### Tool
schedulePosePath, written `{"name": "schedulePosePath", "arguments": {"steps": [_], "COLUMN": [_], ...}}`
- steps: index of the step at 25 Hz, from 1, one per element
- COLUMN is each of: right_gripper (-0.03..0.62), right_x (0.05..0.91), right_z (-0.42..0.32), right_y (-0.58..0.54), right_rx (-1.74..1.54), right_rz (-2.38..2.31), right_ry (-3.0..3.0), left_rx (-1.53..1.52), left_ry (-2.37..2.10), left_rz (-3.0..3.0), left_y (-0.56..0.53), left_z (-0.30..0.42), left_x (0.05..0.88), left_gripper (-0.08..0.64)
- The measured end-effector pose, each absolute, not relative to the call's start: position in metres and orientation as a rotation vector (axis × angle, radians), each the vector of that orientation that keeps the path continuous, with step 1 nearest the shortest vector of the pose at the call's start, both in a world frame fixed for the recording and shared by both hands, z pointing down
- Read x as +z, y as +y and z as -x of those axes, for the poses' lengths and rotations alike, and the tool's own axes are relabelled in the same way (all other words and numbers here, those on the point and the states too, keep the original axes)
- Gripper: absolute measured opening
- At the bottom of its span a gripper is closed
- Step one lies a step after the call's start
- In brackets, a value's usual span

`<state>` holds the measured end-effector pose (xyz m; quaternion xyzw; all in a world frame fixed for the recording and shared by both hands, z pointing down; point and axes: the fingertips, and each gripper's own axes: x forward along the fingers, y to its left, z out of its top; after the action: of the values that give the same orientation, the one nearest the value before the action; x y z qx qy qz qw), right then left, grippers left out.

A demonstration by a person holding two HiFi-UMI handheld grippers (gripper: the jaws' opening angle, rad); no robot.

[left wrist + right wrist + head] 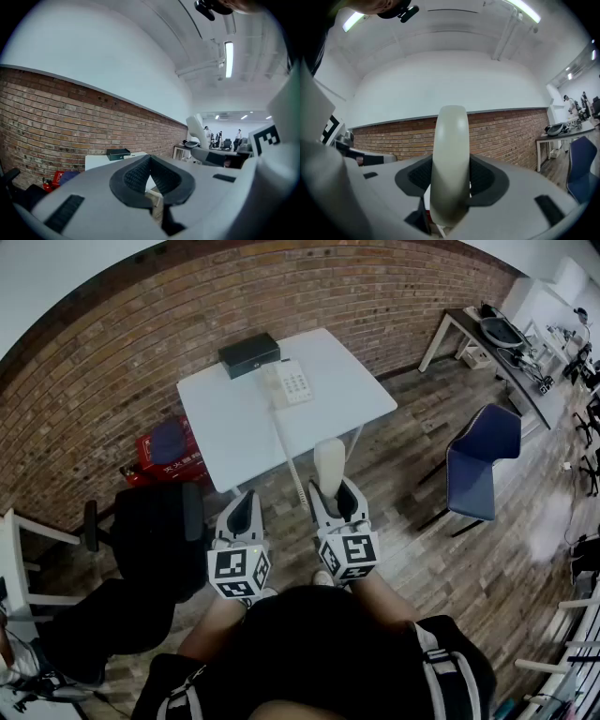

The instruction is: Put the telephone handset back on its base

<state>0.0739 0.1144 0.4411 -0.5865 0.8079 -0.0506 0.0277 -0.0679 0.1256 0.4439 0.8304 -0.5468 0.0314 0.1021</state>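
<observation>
The cream telephone handset (329,465) stands upright in my right gripper (337,498), whose jaws are shut on its lower part, in front of the table's near edge. In the right gripper view the handset (450,154) fills the middle between the dark pads (487,178). Its coiled cord (289,454) runs back to the white phone base (290,382) at the far side of the white table (234,427). My left gripper (244,504) hangs beside the right one, shut and holding nothing. In the left gripper view the left gripper (150,160) shows its pads meeting at the tips.
A black box (249,353) sits on the table beside the phone base. A blue chair (483,456) stands to the right and a black chair (155,531) to the left. A red box (167,452) lies by the brick wall. A desk (497,343) stands at the far right.
</observation>
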Motion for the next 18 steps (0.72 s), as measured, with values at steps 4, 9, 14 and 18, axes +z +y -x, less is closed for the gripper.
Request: {"name": "schedulePosePath", "arguments": {"steps": [4, 9, 14, 18], "right_gripper": [0.198, 0.198, 0.198, 0.198], "right_x": [0.447, 0.45, 0.45, 0.447], "right_z": [-0.071, -0.067, -0.056, -0.043], "right_y": [0.116, 0.115, 0.109, 0.105], "right_rx": [-0.188, -0.2, -0.183, -0.158], "right_rz": [1.822, 1.831, 1.869, 1.905], "right_ry": [2.488, 2.477, 2.463, 2.455], "left_rx": [0.097, 0.104, 0.102, 0.091], "left_ry": [-1.617, -1.611, -1.593, -1.598], "left_rz": [-2.44, -2.44, -2.455, -2.454], "left_y": [0.129, 0.132, 0.135, 0.134], "left_z": [0.075, 0.078, 0.091, 0.112], "left_x": [0.447, 0.448, 0.45, 0.45], "left_gripper": [-0.003, -0.003, -0.003, -0.003]}}
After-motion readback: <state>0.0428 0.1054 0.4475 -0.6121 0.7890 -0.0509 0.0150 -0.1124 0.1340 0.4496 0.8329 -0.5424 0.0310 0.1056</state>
